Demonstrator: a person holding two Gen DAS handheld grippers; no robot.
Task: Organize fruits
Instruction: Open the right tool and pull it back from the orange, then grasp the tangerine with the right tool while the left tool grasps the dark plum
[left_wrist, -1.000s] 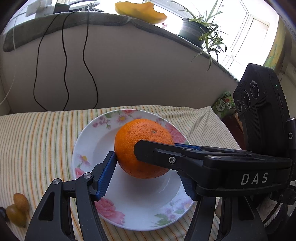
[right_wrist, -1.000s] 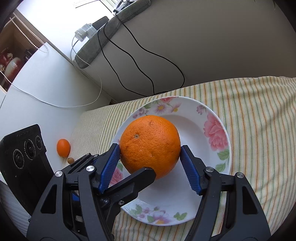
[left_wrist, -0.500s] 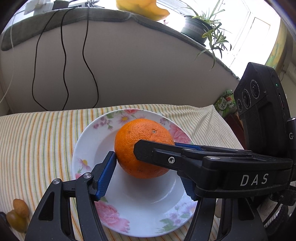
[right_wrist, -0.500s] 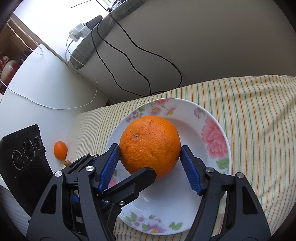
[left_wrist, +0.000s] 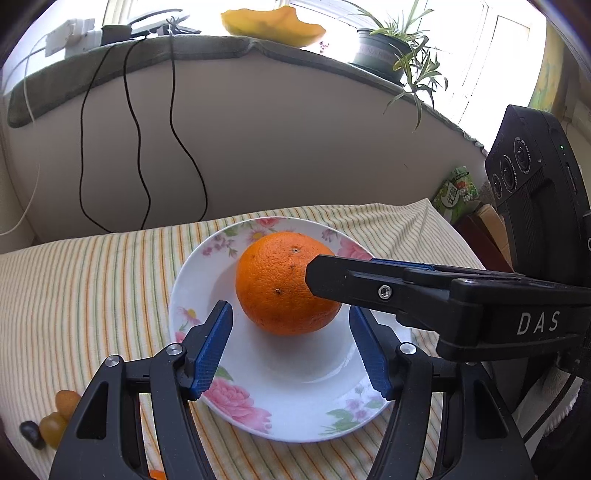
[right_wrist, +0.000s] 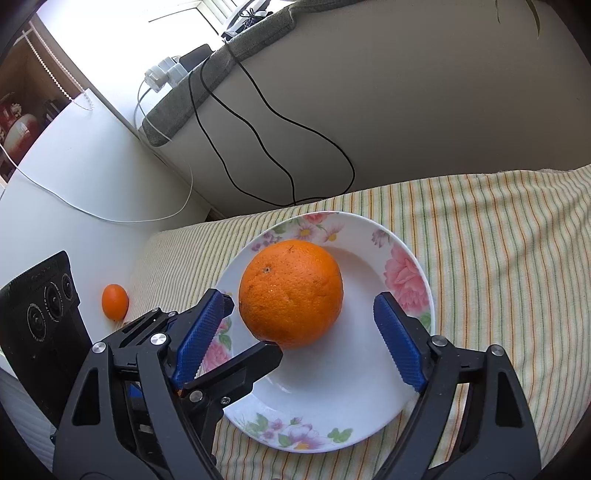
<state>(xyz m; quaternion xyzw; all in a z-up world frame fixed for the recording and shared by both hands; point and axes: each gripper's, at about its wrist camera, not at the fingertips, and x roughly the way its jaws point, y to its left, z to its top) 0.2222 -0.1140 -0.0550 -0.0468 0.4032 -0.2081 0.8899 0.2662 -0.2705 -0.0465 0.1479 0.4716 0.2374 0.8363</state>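
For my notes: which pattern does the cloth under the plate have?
The cloth has thin orange and green stripes on cream, clearest in the right wrist view.

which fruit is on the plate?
The big orange: it sits in the floral plate, between the open right gripper fingers. The small orange fruit lies off the striped cloth, left of the plate.

One orange (left_wrist: 286, 286), one plate (left_wrist: 295, 406), one kumquat (right_wrist: 115, 301), two tongs

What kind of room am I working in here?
Probably a home living space. A floral plate holding an orange sits on a striped cloth, with a potted plant on the window ledge behind.
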